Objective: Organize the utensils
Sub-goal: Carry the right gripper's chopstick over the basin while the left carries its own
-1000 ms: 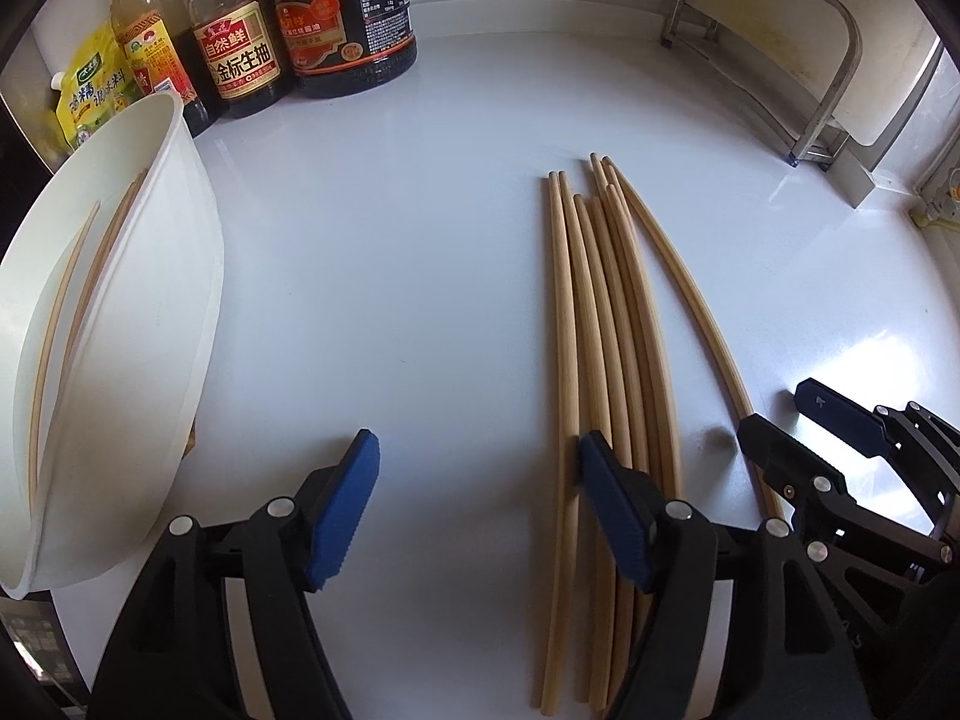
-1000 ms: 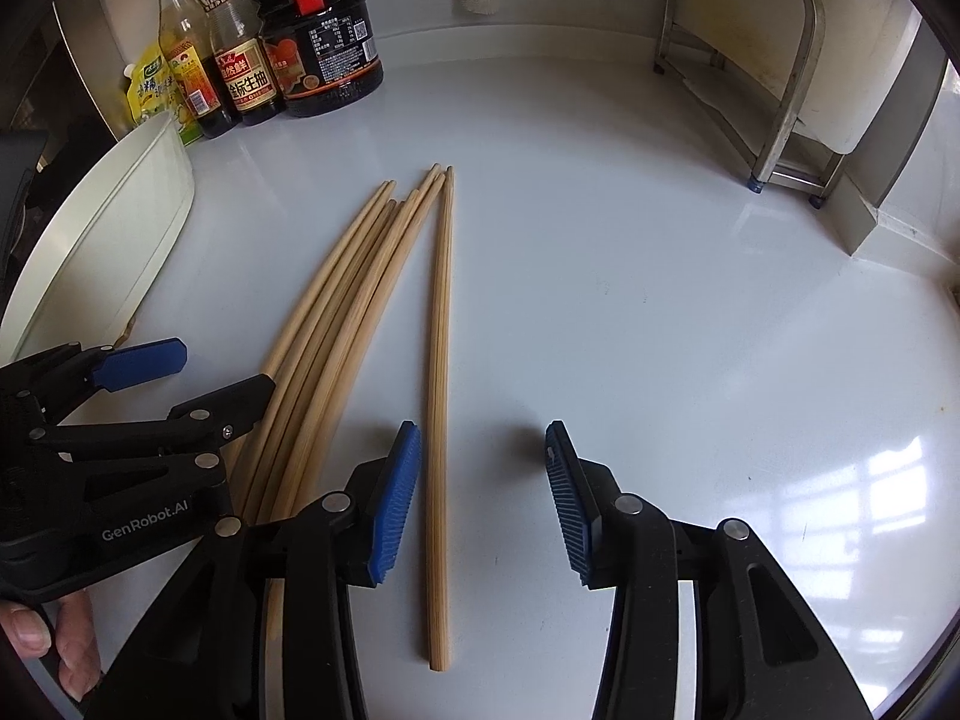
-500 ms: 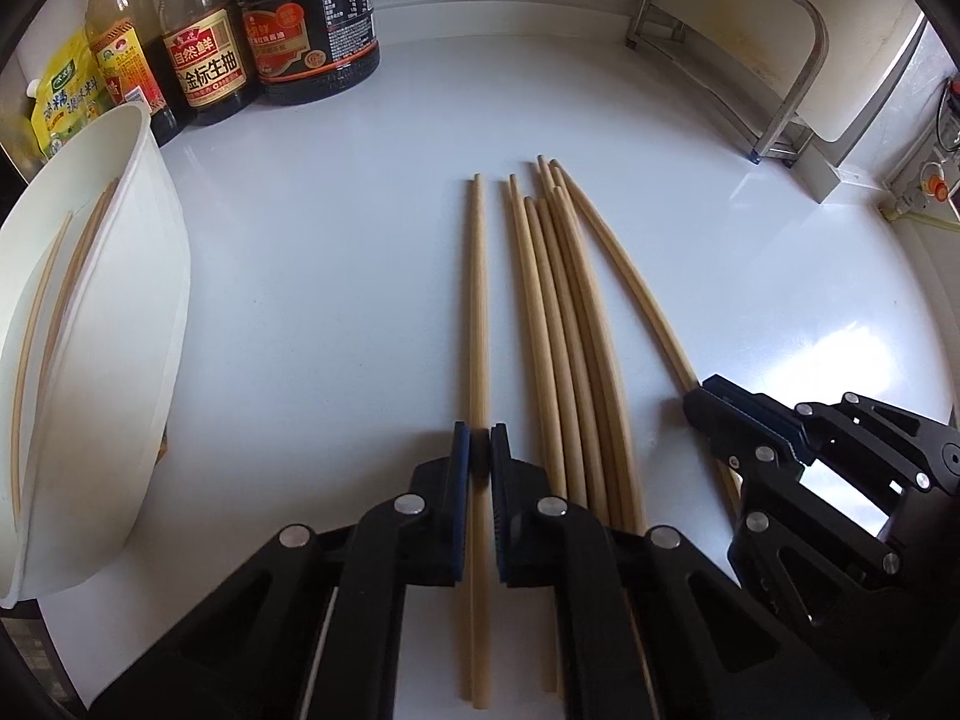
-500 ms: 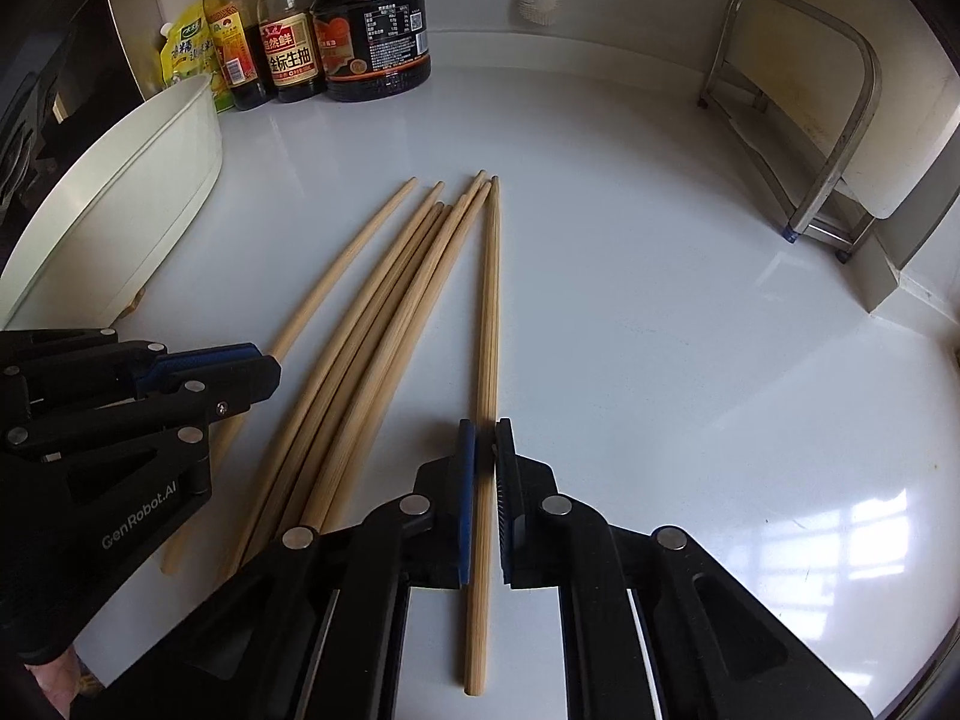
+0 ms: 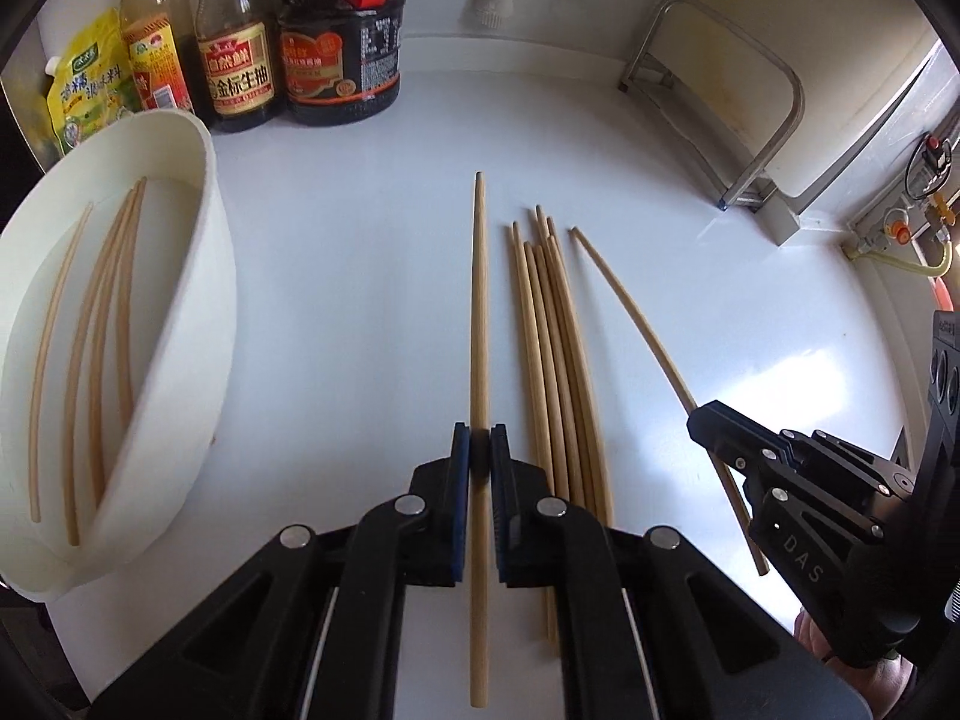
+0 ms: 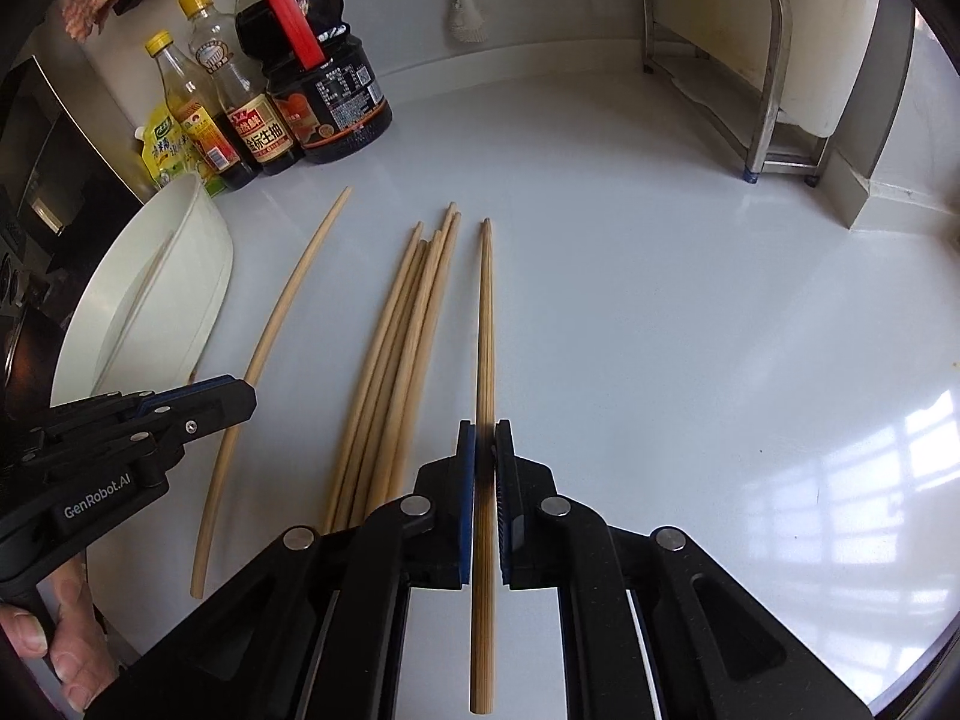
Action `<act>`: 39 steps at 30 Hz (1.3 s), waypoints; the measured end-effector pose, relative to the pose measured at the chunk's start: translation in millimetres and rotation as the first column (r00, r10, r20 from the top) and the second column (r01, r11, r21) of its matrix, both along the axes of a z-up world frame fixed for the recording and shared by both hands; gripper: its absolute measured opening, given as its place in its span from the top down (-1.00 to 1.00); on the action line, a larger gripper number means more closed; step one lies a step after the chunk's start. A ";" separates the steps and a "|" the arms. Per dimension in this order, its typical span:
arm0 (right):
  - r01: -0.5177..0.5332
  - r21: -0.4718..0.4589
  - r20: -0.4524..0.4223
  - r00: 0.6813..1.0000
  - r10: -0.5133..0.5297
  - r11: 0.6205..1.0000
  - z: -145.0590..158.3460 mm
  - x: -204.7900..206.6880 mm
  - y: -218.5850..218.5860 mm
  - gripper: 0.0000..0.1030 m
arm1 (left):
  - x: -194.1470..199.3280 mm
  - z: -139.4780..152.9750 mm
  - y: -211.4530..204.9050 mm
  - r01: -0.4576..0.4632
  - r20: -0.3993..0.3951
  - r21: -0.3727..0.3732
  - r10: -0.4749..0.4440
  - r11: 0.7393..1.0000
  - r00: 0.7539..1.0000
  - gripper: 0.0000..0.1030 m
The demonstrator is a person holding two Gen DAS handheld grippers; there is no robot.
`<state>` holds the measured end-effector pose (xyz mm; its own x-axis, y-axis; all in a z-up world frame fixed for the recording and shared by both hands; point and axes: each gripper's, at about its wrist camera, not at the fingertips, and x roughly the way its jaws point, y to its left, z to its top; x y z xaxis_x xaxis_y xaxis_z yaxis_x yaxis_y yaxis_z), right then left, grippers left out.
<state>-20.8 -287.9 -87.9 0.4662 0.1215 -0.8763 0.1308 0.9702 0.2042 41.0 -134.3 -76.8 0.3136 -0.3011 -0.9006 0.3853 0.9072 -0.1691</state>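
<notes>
Pale wood everywhere: at nine o'clock in the left wrist view, a white tub (image 5: 198, 276) already holding several chopsticks (image 5: 114, 324). At centre, left gripper (image 5: 480, 450) with jaws clenched on a single chopstick (image 5: 479, 300), tip pointing to twelve o'clock. Just to its right, a loose bundle (image 5: 552, 348) lying on the white bench (image 5: 360, 300). Further right, toward four o'clock, right gripper (image 5: 714, 426) with jaws clenched on its own chopstick (image 5: 636, 324), confirmed head-on in the right wrist view (image 6: 485, 456). Judged step: carrying both sticks over to the tub. Risks: each stick pinched far from its middle, so likely to pivot or slip between the pads; long free ends liable to catch the tub rim or the bundle during the swing; two grippers heading for the same tub, so possible crossing or collision.
</notes>
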 end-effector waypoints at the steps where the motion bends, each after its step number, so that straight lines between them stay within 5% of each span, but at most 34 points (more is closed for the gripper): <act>1: 0.001 -0.002 0.010 1.000 -0.001 1.000 6.5 1.2 3.2 0.88 | 0.9 7.4 3.7 0.000 0.012 -0.007 0.000 1.000 1.000 0.85; 17: -0.103 -0.024 0.186 0.977 0.106 0.994 99.7 56.8 106.7 0.88 | 48.0 86.3 115.0 -0.070 0.126 -0.082 0.080 0.994 0.989 0.85; 28: -0.226 -0.017 0.131 0.965 0.226 0.974 74.7 122.7 219.1 0.88 | 91.0 50.8 214.1 -0.166 0.054 0.020 0.165 0.986 0.985 0.85; 39: -0.259 -0.059 0.027 0.965 0.261 0.964 37.8 146.9 263.9 0.88 | 116.3 6.1 241.0 -0.165 -0.041 0.056 0.168 0.985 0.985 0.85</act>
